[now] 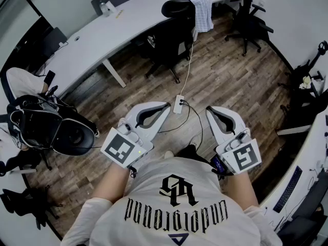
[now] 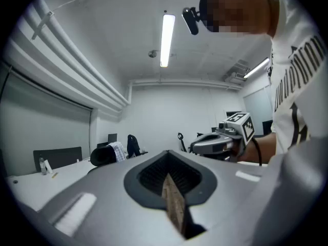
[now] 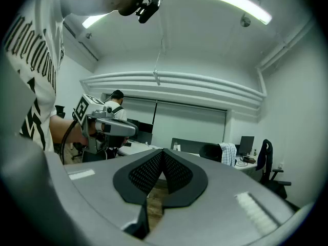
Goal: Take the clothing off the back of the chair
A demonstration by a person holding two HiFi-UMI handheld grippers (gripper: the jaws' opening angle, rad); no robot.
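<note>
Across the room, at the far worktop:

- Clothing: a pale checked shirt draped over the top of the backrest of a black office chair. Its long axis is upright. It hangs straight down from the backrest's top edge, with the hem toward the floor.
- Left gripper: jaws pressed together with nothing between them. It is held level, aimed toward the chair and well apart from it.
- Right gripper: jaws likewise together and empty. It is level, beside the left one and equally far from the clothing.
- Worktop: long, white and curved, running along the wall. The chair is drawn up to it.
- Floor: brown wood-look planks.
- Power strip: white, lying on the floor. In the head view it shows between the two gripper tips. A white cable runs from it toward the chair.
- Second chair: black, standing near the clothing on its right.
- Room: an office with white walls and a strip light on the ceiling.
</note>
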